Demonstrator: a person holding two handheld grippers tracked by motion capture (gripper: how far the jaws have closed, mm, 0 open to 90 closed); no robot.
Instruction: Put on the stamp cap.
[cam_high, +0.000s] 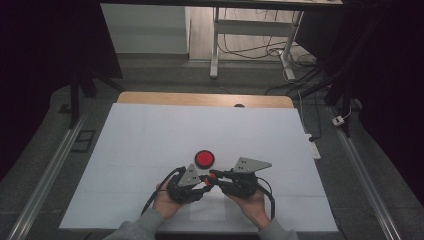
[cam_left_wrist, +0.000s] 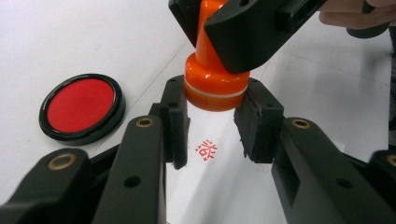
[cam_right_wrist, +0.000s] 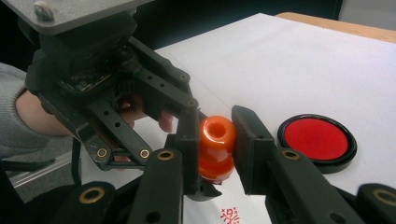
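Orange stamp (cam_right_wrist: 216, 147) in right claw (cam_right_wrist: 215, 140), mid-sheet.

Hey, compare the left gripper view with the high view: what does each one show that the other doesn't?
Left gripper view alone: a small red stamp mark printed on the paper below the stamp, and the white band around the orange stamp's base.

High view alone: the person's hands, the grey three-cornered plates on the grippers, the whole white sheet, the wooden table edge and the floor cables beyond.

Both: the orange stamp held between the left gripper and right gripper, and the red ink pad beside them.
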